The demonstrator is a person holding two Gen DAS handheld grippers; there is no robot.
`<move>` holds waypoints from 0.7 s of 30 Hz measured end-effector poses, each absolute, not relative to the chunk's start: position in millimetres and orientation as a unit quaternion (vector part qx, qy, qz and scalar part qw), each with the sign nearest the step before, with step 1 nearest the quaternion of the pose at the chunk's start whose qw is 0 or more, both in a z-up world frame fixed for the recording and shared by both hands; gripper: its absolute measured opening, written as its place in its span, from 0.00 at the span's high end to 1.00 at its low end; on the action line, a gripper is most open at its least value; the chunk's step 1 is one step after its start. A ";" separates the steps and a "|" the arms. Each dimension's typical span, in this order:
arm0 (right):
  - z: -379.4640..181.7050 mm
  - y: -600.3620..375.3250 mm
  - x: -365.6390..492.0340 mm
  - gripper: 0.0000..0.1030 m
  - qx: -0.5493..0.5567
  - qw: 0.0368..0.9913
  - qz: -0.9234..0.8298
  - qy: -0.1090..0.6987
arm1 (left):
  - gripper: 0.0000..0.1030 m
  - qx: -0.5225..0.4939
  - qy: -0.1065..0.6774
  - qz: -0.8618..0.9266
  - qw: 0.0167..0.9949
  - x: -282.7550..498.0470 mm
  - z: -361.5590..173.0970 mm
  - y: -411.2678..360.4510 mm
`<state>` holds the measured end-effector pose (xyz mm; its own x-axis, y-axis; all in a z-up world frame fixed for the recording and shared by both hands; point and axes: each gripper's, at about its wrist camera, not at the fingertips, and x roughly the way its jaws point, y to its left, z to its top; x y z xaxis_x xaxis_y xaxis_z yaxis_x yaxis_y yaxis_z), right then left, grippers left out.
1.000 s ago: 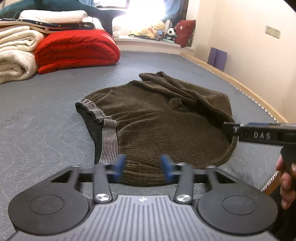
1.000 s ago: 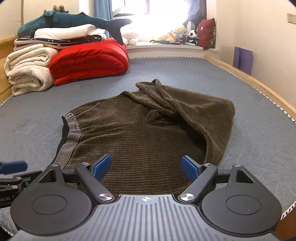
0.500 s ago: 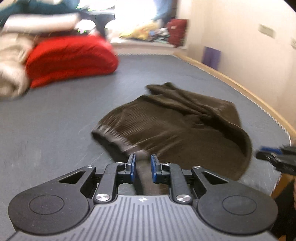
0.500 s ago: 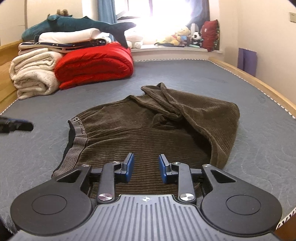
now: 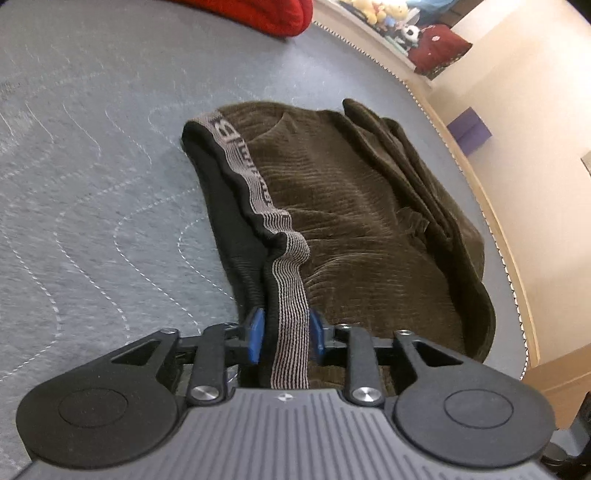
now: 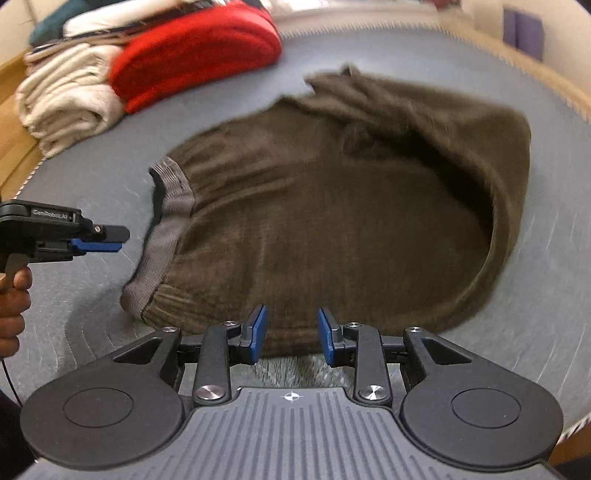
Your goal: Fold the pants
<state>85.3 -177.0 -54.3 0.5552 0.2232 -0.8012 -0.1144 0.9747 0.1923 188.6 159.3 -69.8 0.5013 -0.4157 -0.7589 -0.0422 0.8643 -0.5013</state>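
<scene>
Dark brown corduroy pants lie bunched on the grey mattress, with a grey striped waistband along their left edge. My left gripper has its blue pads either side of the waistband's near end, with the band running between them. In the right wrist view the pants lie ahead and the waistband is at their left. My right gripper is partly open and empty, just over the pants' near edge. The left gripper shows at the far left in a hand.
A red folded quilt and cream blankets are stacked at the far left of the mattress. A wooden bed rail and a wall run along the right. Plush toys sit on the far sill.
My left gripper moved down and forward onto the waistband's near end and opened around it. My right gripper moved closer to the pants' near edge and opened slightly wider.
</scene>
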 end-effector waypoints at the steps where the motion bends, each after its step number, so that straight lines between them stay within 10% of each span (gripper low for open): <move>1: -58.7 -177.5 88.5 0.68 0.065 0.876 0.080 0.472 | 0.51 -0.239 0.493 -0.110 0.829 191.7 -75.1 158.2; 6: -79.1 -196.6 105.4 0.65 0.106 0.853 -0.013 0.511 | 0.34 -0.248 0.510 -0.087 0.819 202.3 -93.0 152.5; 21: -98.0 -226.9 126.9 0.62 0.166 0.830 -0.098 0.523 | 0.35 -0.239 0.472 -0.107 0.842 221.9 -117.5 126.7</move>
<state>126.9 -226.9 -98.0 0.4339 0.0106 -0.9009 0.3365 0.9257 0.1730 221.9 126.7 -117.5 0.5309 -0.4059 -0.7439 -0.0447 0.8632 -0.5029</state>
